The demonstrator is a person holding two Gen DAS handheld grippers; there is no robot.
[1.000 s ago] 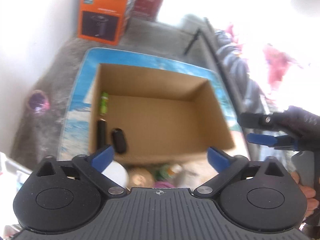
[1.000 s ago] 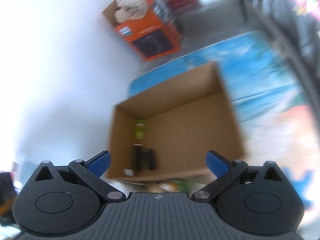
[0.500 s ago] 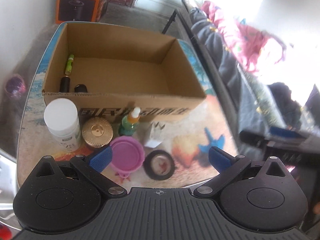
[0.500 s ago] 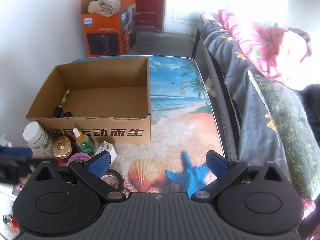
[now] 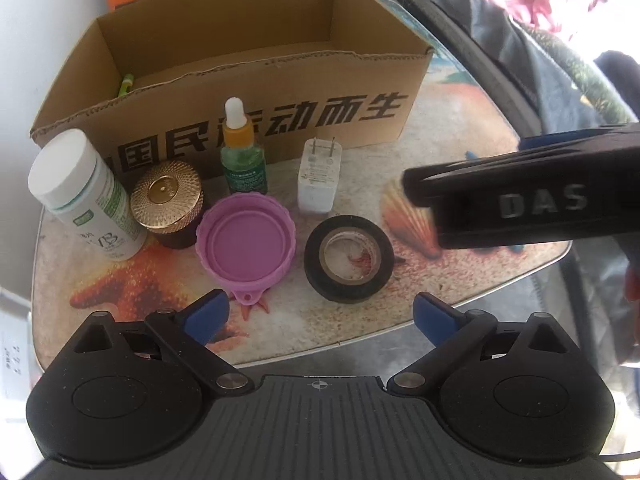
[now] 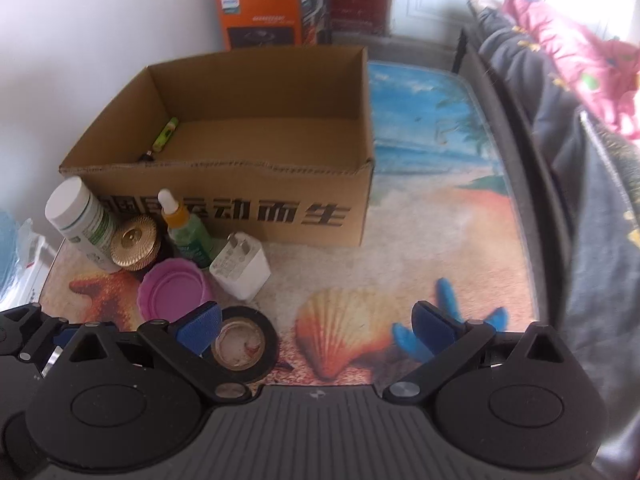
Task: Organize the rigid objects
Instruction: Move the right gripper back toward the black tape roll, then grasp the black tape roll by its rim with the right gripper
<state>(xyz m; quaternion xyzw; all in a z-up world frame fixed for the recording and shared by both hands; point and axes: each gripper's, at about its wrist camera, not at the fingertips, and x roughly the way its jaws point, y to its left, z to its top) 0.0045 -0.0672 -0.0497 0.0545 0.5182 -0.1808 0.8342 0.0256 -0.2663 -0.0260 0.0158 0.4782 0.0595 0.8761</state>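
Both my tongs are spread and empty. The tape [image 5: 349, 258] lies flat, just ahead of my left tongs [image 5: 321, 314]; my right tongs [image 6: 316, 327] probably sit a bit right of it.

both wrist views: close, angled down | share cardboard box [image 5: 256, 120] [image 6: 224, 200]

One cardboard box [image 5: 256, 92] stands on one table [image 5: 460, 272]. In front of it are six things: one white bottle [image 5: 86, 196], one gold-lidded jar [image 5: 168, 204], one dropper bottle [image 5: 242, 152], one white charger [image 5: 318, 176], one purple lid [image 5: 246, 242], one tape roll [image 5: 348, 258]. One green pen [image 6: 165, 134] shows inside the box. One orange box [image 6: 264, 12] stands behind.
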